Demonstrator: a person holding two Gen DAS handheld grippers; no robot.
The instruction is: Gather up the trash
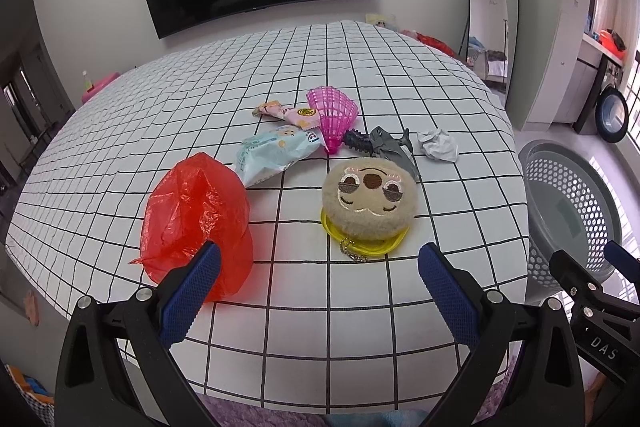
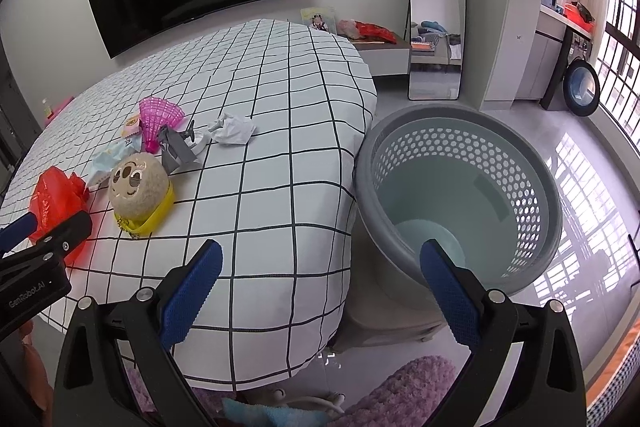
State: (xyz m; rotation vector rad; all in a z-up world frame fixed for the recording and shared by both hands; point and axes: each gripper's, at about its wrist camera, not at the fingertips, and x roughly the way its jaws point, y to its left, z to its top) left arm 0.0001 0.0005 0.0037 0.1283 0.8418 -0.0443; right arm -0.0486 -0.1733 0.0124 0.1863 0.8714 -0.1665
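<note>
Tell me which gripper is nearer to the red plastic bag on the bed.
Left. The left gripper is open with one fingertip right at the red plastic bag. The right gripper, also open, sits further right, between the bed's edge and the gray laundry basket.

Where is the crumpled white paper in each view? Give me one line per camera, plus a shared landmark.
Left wrist: crumpled white paper lies right of centre on the checked cloth, right of the grey shark toy.
Right wrist: it lies left of centre, upper half.
Shared landmark: the pink shell toy, left of the paper.
</note>
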